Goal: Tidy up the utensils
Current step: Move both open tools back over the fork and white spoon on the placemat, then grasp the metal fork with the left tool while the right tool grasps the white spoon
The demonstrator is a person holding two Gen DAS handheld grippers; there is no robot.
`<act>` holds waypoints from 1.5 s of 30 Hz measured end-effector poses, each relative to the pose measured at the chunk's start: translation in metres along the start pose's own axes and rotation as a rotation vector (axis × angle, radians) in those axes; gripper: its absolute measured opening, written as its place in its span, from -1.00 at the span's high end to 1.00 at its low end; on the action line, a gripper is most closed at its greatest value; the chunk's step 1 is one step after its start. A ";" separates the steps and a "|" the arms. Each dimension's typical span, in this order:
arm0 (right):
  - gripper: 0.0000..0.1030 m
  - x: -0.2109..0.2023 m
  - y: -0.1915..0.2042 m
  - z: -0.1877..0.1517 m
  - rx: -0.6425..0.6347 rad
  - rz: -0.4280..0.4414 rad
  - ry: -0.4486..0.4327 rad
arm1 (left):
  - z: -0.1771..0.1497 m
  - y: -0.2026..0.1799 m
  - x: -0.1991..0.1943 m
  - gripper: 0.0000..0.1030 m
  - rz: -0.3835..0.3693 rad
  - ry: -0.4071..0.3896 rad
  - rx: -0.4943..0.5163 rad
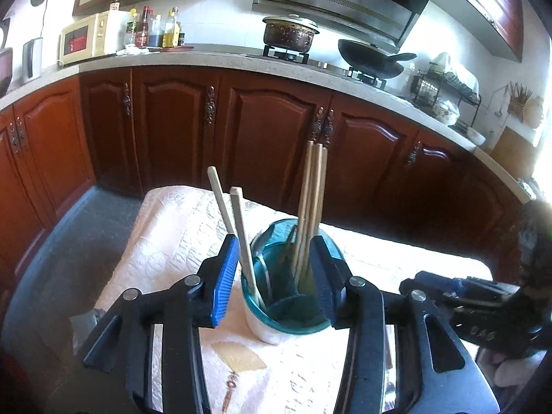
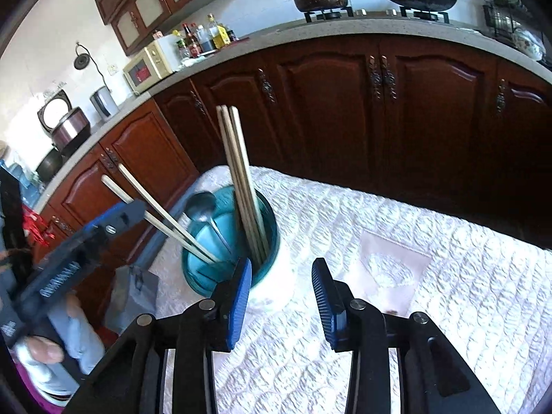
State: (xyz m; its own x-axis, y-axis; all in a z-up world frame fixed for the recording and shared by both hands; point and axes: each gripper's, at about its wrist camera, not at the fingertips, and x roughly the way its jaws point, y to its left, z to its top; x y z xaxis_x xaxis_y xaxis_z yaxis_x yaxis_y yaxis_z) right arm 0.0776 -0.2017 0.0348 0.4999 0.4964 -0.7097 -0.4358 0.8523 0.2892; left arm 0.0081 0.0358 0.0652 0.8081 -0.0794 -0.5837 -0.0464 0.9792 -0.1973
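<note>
A white utensil holder with a teal rim (image 1: 293,324) (image 2: 276,286) stands on the cloth-covered table (image 2: 448,276). In it, a bundle of wooden chopsticks (image 1: 312,189) (image 2: 238,158) stands nearly upright. A pale pair of chopsticks (image 1: 238,220) (image 2: 155,207) leans left out of the holder, and a metal spoon (image 2: 201,207) rests inside. My left gripper (image 1: 276,245) is open. Its jaws straddle the holder, and the leaning pair is just inside the left pad without being pinched. My right gripper (image 2: 281,269) is open and empty, just right of the holder above the cloth.
A clear plastic bag (image 2: 393,269) lies on the cloth right of the holder. Dark red cabinets (image 1: 276,145) run behind the table under a counter with a pot (image 1: 289,34), wok (image 1: 372,58) and microwave (image 1: 89,39). A person's hand (image 2: 45,348) holds the left gripper.
</note>
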 end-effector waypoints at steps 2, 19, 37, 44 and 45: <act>0.30 -0.002 -0.002 -0.005 -0.002 -0.025 -0.003 | 0.001 -0.003 -0.005 0.10 -0.016 0.001 -0.004; 0.22 -0.054 -0.023 -0.041 0.004 -0.207 -0.056 | -0.020 -0.066 -0.017 0.01 -0.106 0.045 0.116; 0.20 -0.089 -0.073 -0.087 0.080 -0.330 -0.034 | -0.062 -0.134 0.019 0.01 -0.199 0.200 0.247; 0.20 -0.076 -0.114 -0.122 0.151 -0.296 0.080 | -0.082 -0.142 0.052 0.01 -0.210 0.325 0.249; 0.20 -0.070 -0.119 -0.128 0.163 -0.279 0.102 | -0.084 -0.143 0.056 0.01 -0.212 0.337 0.246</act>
State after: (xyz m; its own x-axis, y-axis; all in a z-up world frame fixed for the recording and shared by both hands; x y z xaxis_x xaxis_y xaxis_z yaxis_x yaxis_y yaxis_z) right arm -0.0014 -0.3588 -0.0317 0.5020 0.2282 -0.8342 -0.1631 0.9722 0.1678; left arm 0.0102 -0.1240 -0.0057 0.5468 -0.2990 -0.7820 0.2725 0.9468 -0.1714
